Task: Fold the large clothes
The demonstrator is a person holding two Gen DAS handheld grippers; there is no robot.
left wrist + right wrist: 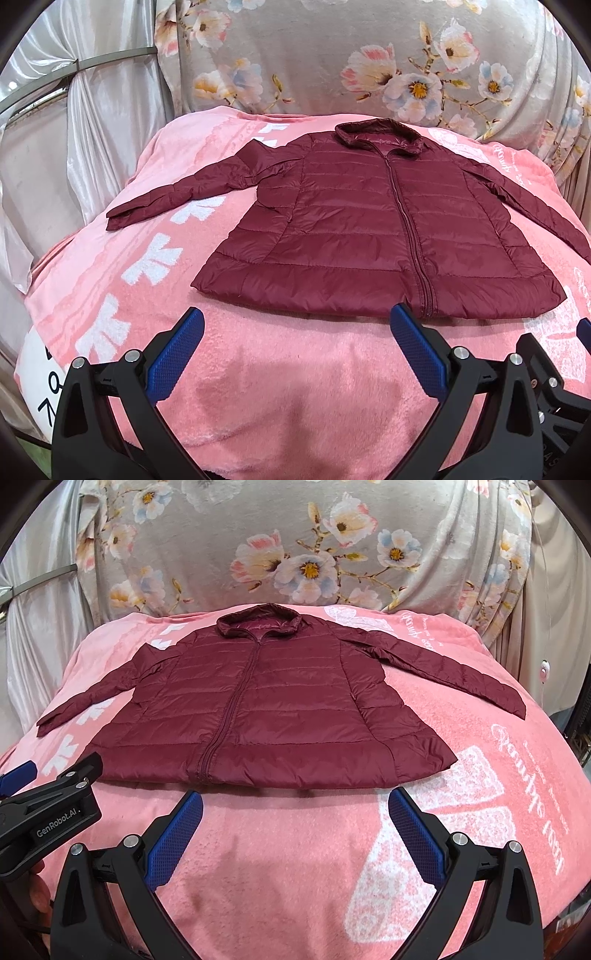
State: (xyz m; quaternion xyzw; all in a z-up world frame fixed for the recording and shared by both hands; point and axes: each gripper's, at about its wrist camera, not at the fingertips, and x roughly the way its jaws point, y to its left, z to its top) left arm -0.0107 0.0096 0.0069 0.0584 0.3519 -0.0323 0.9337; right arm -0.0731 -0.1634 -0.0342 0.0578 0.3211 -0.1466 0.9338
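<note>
- A maroon puffer jacket is lying flat and zipped on the pink blanket, collar at 12 o'clock, hem at 6, sleeves spreading toward 9 and 3.
- The left gripper is hovering just short of the hem, jaws spread wide, holding nothing.
- The right gripper is doing likewise, also spread and empty.
- Folding is not yet starting, by my judgement; the next move is calling for pinching a sleeve or hem corner and carrying it across the body.

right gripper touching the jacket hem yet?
Apart. In the right wrist view, pink blanket shows between the right gripper and the jacket hem.
</note>
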